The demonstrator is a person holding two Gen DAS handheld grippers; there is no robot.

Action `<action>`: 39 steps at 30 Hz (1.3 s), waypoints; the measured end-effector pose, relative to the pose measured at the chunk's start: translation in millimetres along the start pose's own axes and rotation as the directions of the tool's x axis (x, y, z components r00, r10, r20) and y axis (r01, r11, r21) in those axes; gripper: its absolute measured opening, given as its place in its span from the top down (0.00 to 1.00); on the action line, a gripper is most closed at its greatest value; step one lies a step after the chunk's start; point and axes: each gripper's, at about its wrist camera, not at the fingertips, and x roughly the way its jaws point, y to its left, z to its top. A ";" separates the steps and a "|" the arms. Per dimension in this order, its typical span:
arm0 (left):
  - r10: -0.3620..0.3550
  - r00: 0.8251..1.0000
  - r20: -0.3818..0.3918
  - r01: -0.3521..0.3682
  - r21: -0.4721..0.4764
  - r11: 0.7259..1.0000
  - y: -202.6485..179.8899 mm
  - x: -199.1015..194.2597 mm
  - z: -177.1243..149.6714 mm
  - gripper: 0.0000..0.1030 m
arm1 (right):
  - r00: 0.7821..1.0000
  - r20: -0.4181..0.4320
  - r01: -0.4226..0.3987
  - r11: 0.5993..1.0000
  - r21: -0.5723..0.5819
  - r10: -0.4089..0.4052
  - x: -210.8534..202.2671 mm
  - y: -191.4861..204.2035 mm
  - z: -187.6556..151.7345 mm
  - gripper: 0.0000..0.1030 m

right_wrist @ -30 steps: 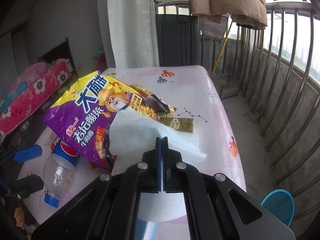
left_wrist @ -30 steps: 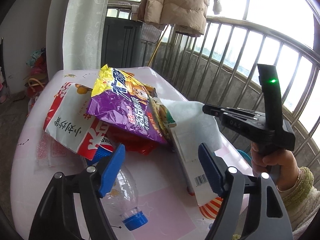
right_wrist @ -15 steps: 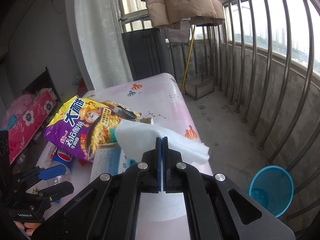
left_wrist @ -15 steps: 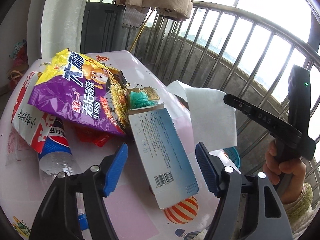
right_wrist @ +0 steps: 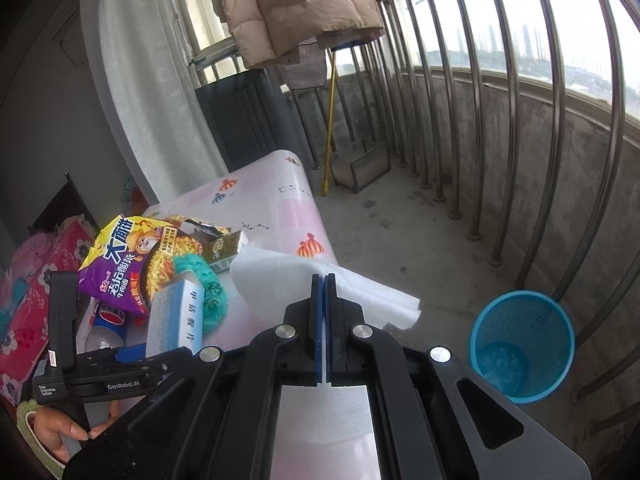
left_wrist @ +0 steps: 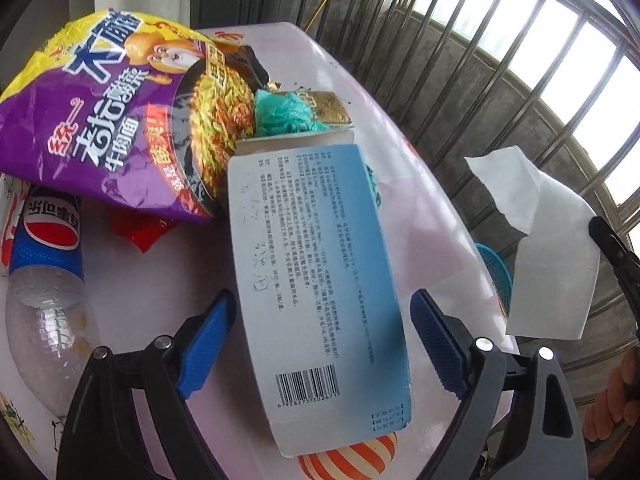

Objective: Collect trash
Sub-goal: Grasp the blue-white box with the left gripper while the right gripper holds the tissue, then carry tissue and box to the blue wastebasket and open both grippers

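The white tissue (right_wrist: 320, 280) is our piece of trash in transit: it hangs pinched between the fully closed fingers of our right gripper (right_wrist: 325, 280), its loose sheet spreading ahead of and to either side of the fingertips, off the table's edge. Ahead and to the right of those fingers, down on the balcony floor, stands the blue mesh bin (right_wrist: 522, 346), well apart from the tissue as yet, so we judge this step to be the carry to the bin, with the drop not yet made. Our left gripper (left_wrist: 320, 340) is working on the next item: its jaws have just been opening and now stand wide, the blue-and-white carton (left_wrist: 316, 280) lying lengthwise between the blue pads (left_wrist: 208, 336) with a gap on each side, so nothing is held there. Beyond the carton's far end lie a teal crumple (left_wrist: 284, 114) and the purple noodle packet (left_wrist: 120, 112); a Pepsi bottle (left_wrist: 44, 280) lies left of the left finger, all on the pink table (left_wrist: 424, 216). Next, we judge, the right hand must bring the tissue over the bin's mouth before parting its fingers, since a light sheet may drift; the left must settle lower and close squarely across the carton's width.
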 end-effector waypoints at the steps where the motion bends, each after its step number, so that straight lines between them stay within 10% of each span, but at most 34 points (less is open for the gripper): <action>1: -0.008 1.000 -0.009 0.008 -0.019 1.000 2.3 0.5 -1.1 0.28 | 1.000 0.000 0.002 1.000 0.008 -0.002 -0.3 -3.4 -1.0 1.00; 13: -0.065 0.996 0.065 0.062 0.054 0.997 -1.0 -67.4 -13.6 0.35 | 0.994 0.082 0.054 0.986 0.156 -0.068 -22.5 -61.9 7.3 1.00; 21: -0.258 0.962 0.086 0.243 0.148 0.959 -52.6 -75.8 12.8 0.36 | 0.975 0.109 0.147 0.931 0.334 -0.192 -27.7 -114.0 2.1 1.00; 29: -0.411 0.894 -0.175 0.445 0.263 0.856 -187.9 12.2 61.1 0.35 | 0.958 0.043 0.223 0.835 0.504 -0.283 -11.4 -179.5 -20.6 1.00; 39: -0.275 0.863 -0.424 0.438 0.355 0.826 -340.2 199.8 67.9 0.34 | 0.973 -0.101 0.208 0.605 0.769 -0.206 59.3 -292.2 -73.4 1.00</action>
